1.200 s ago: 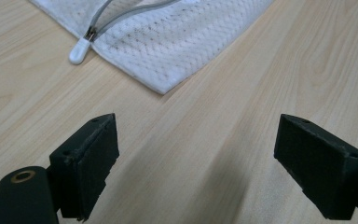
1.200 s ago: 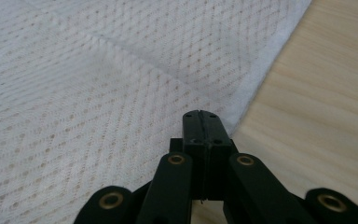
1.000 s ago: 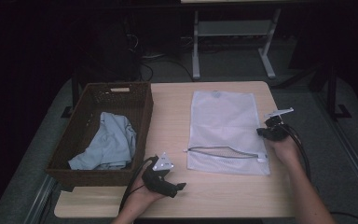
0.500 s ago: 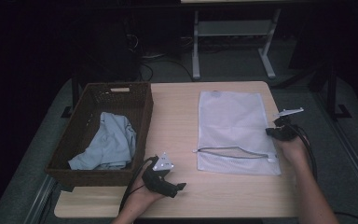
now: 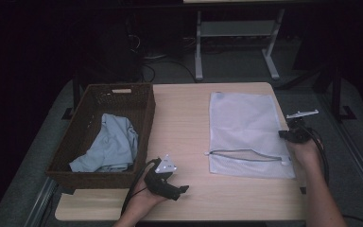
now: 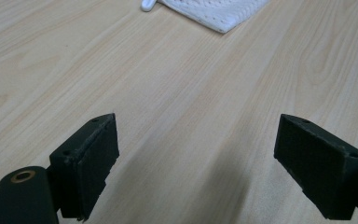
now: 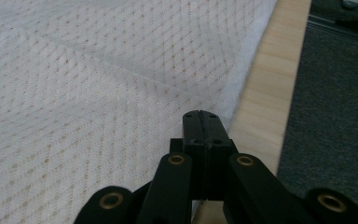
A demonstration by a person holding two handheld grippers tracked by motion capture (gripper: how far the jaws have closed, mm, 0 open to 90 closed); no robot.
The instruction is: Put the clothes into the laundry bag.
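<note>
The white mesh laundry bag (image 5: 246, 132) lies flat at the desk's (image 5: 184, 118) three o'clock side. The right gripper (image 5: 290, 135) at the bag's right edge has its fingers pinched fully together, seemingly on that hem; best drag slow and flat. The left gripper (image 5: 170, 189) rests at six o'clock, fingers wide apart, empty. No readable writing anywhere.

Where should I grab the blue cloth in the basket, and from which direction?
Probably grip the raised fold near the middle of the blue cloth, coming straight down from above. The wicker basket walls block a sideways approach, and the cloth lies crumpled, so its bunched ridge offers something to pinch. The left tool, open and nearest the basket, seems best placed.
</note>
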